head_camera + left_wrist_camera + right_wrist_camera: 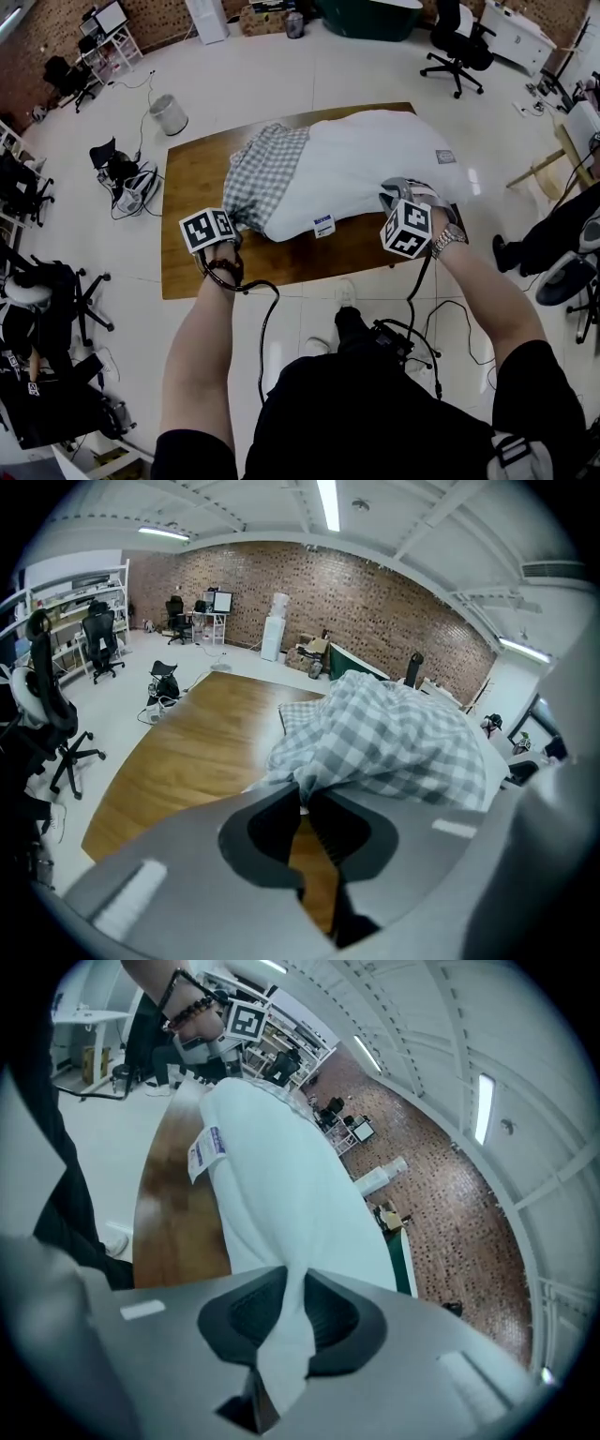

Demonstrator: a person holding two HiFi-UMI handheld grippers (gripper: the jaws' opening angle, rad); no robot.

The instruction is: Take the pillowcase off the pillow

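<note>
We are at the near long edge of a wooden desk on which the white pillow lies lengthwise. The grey-and-white checked pillowcase is bunched over the pillow's left end only, and the rest of the pillow is bare. Our left gripper sits at the near left corner of that bunch. In the left gripper view its fingers stand narrow and pinch a gathered fold of the checked cloth right at their tips, with the desk's wood showing in the slit behind. Our right gripper is at the pillow's near right edge. In the right gripper view its fingers are closed on a pulled-out tongue of the pillow's white fabric, which runs down between the pads. From that view the pillow stretches away along the desk, with a small printed label on its near side. The same label shows in the head view at the pillow's front edge, between the two grippers. A second small tag sits near the far right end. A pale waste bin stands on the floor beyond the desk's left corner, and office chairs stand around the room.
</note>
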